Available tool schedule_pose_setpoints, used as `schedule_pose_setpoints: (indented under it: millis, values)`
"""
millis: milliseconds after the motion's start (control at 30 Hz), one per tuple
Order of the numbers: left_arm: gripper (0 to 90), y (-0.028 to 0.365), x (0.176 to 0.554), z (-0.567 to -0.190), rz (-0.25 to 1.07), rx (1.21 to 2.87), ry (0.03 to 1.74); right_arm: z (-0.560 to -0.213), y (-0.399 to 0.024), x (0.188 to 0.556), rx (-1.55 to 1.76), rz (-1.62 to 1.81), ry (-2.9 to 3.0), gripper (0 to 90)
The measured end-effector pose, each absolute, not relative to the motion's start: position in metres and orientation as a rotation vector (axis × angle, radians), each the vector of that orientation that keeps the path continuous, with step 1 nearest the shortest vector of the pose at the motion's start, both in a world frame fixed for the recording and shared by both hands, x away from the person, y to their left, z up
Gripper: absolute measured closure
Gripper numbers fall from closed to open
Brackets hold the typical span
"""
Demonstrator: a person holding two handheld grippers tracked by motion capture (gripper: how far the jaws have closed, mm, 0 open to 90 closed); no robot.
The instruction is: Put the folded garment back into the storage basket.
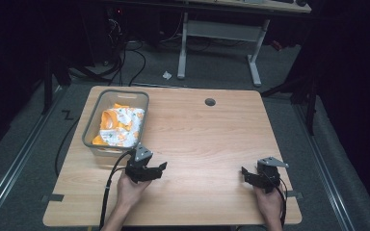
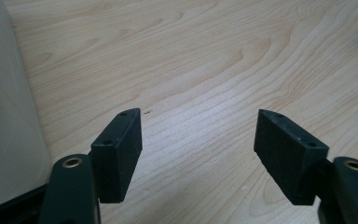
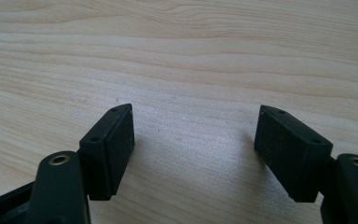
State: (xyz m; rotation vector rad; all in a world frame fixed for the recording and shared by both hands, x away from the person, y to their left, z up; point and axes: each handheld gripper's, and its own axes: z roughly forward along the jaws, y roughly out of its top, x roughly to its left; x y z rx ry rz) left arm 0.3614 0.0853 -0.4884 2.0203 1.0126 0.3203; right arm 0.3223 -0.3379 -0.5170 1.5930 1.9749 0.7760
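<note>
Lower left of frame, the left gripper (image 1: pixel 155 169) hovers w/ jaws wide apart, empty, beside the grey basket (image 1: pixel 90 126) of orange-white cloth (image 1: pixel 119 126) (upper left), while the right gripper (image 1: pixel 248 174), likewise agape and empty, idles lower right; next move likely a reach into the basket.

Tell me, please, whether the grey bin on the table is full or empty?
Roughly full: the grey bin holds crumpled orange-and-white cloth reaching near its rim.
</note>
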Motion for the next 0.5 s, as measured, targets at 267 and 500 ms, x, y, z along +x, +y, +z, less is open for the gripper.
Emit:
schedule_pose_setpoints:
  millis: [267,500]
  values:
    - [32.8,0.082,0.361,-0.496,0.298,2.028,1.020,-0.517,-0.338,0.322,1.594,0.776,1.974,29.1]
    - [32.9,0.079,0.362,-0.502,0.303,2.035,1.034,-0.517,-0.338,0.322,1.594,0.776,1.974,29.1]
